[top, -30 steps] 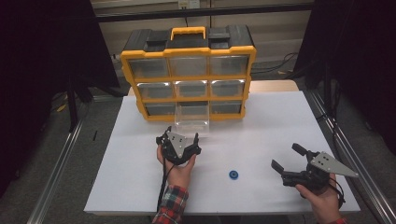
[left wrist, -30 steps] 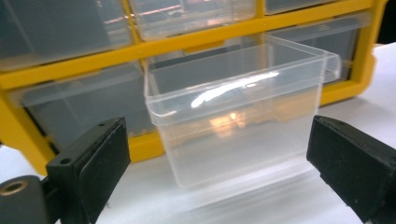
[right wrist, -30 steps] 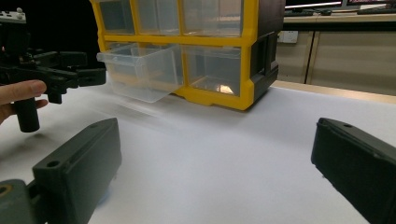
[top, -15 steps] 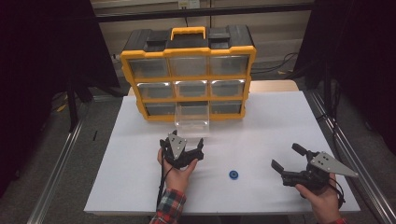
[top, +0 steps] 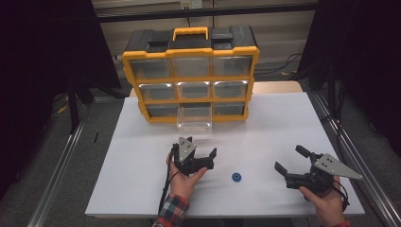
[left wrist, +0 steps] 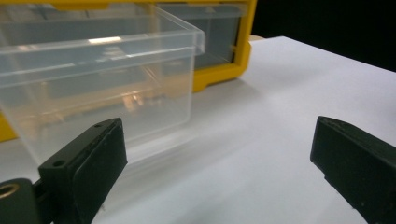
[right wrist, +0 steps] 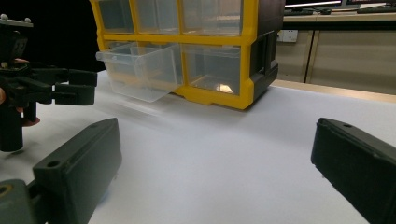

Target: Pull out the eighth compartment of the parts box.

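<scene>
Left tool (top: 201, 153) has backed off a bit from the clear drawer (top: 194, 120) over the last second, drifting toward the person, its jaws spread wide and empty. The drawer is pulled out of the bottom row of the yellow organizer (top: 191, 71), so it looks ready to take something. The little blue ring (top: 237, 177) sits on the desk (top: 283, 123) between both tools; right tool (top: 289, 162) hovers wide open too. My guess: grabbing that ring comes next.
</scene>
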Motion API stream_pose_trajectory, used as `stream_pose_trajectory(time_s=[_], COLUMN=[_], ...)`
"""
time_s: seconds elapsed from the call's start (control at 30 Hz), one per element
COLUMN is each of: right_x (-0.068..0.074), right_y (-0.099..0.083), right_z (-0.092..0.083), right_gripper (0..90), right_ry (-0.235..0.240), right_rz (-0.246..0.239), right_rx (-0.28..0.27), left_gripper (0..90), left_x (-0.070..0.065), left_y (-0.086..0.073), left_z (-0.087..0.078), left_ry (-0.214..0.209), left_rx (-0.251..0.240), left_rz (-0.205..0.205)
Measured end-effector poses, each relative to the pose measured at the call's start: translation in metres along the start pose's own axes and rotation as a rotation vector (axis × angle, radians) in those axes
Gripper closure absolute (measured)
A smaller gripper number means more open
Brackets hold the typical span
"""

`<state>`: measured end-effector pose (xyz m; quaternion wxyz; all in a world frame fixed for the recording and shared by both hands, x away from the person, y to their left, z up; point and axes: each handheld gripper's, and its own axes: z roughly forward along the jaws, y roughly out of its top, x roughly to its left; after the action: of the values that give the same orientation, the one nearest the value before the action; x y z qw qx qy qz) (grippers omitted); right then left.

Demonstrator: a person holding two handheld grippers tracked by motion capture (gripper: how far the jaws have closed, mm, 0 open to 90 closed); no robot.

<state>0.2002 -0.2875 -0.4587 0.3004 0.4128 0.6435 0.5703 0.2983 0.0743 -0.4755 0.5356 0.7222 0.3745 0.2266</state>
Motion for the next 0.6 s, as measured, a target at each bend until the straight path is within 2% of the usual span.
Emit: stream_pose_trajectory(time_s=[0.13,0.17,0.27,0.4,0.6], right_x=[0.0,0.0,0.0,0.0,0.0], right_y=[0.0,0.0,0.0,0.0,0.0], right_z=[0.0,0.0,0.0,0.0,0.0], right_gripper=[1.1,1.2,1.3,1.3,1.4], right_ry=[-0.003,-0.002,-0.002,-0.011,-0.009], right_rz=[-0.002,-0.001,-0.001,0.005,0.006], right_rx=[0.0,0.001,0.0,-0.003,-0.002], left_gripper=[3.3,3.3,3.1,2.8,2.4], left_x=[-0.006,-0.008,-0.012,-0.017,-0.019], left_y=[0.002,0.002,0.002,0.003,0.006], left_z=[0.003,0.004,0.006,0.009,0.01], left_ry=[-0.061,-0.091,-0.128,-0.163,-0.186], left_rx=[0.028,0.03,0.051,0.052,0.067], left_rz=[0.014,0.006,0.014,0.01,0.005])
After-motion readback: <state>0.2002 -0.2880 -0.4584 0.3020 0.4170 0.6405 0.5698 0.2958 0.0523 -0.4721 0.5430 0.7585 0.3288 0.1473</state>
